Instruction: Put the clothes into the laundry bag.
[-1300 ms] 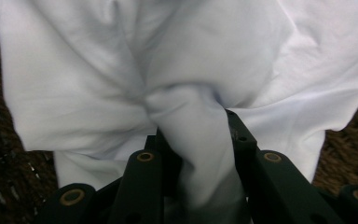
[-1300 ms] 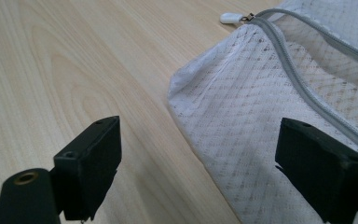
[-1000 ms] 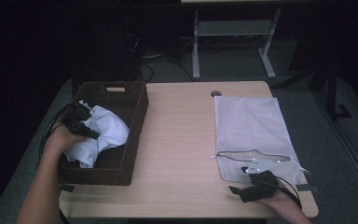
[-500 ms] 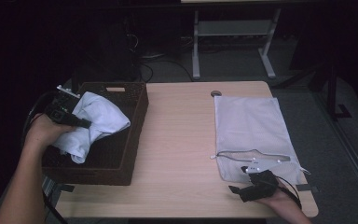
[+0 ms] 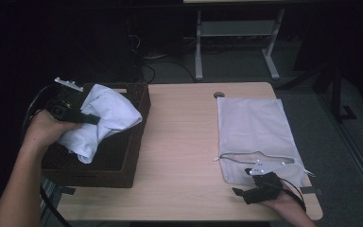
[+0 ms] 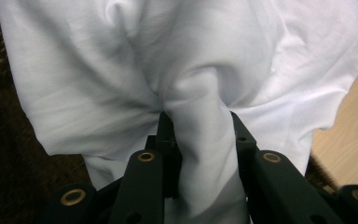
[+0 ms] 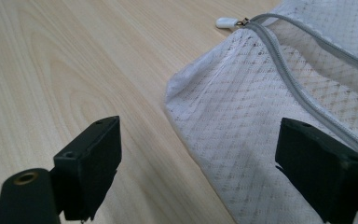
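A white cloth (image 5: 105,120) hangs bunched above the dark wicker basket (image 5: 132,156) at the table's left. My left gripper (image 5: 87,118) is shut on a fold of it; in the left gripper view the cloth (image 6: 200,154) is pinched between the two black jaws of the left gripper (image 6: 200,140). A white mesh bag (image 5: 257,130) lies flat at the table's right, its zipper (image 7: 303,93) partly undone. My right gripper (image 5: 260,182) rests by the bag's near left corner. In the right gripper view the right gripper (image 7: 200,163) stands open, the bag's corner (image 7: 233,126) lying between the jaws without touching them.
The wooden table (image 5: 184,142) lies bare between basket and bag. A round cable hole (image 5: 219,95) sits near the far edge. Behind the table stands a white metal frame (image 5: 236,33) on a dark floor.
My left gripper has risen with the white cloth, lifting it out of the basket and a little to the left. The right gripper has kept still.
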Motion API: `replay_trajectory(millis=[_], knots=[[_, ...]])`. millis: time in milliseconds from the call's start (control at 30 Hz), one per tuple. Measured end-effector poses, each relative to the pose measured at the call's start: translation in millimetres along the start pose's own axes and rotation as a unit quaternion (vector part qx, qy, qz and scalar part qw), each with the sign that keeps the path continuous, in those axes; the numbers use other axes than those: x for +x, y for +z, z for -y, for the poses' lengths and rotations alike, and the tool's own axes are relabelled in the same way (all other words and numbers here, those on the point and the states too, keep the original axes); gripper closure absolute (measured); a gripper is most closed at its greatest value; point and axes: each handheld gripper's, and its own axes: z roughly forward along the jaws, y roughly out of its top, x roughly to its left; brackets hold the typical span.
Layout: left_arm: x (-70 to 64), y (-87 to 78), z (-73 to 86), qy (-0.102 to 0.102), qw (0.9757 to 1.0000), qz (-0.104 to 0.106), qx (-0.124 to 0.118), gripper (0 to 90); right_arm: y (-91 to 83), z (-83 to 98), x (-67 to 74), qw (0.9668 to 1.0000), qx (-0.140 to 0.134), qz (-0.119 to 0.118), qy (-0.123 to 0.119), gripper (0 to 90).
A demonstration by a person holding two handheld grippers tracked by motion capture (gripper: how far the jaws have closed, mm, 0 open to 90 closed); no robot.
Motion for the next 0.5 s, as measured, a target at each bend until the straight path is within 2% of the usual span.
replay_trajectory(millis=[267, 400, 500], knots=[[-35.9, 2.1, -22.6, 0.030, 0.9986, 0.040, -0.018, 72.1, -1.6, 0.1, -0.7, 1.0000, -0.002, 0.002, 0.000, 14.1], [-57.7, 5.9, -32.4, 0.053, 0.9969, 0.055, -0.016, 72.0, -3.7, 0.6, -1.6, 1.0000, -0.004, 0.003, 0.002, 14.1], [-76.9, 12.1, -39.6, 0.080, 0.9948, 0.063, -0.009, 72.1, -5.0, 1.0, -2.6, 1.0000, -0.007, 0.005, 0.003, 14.1]])
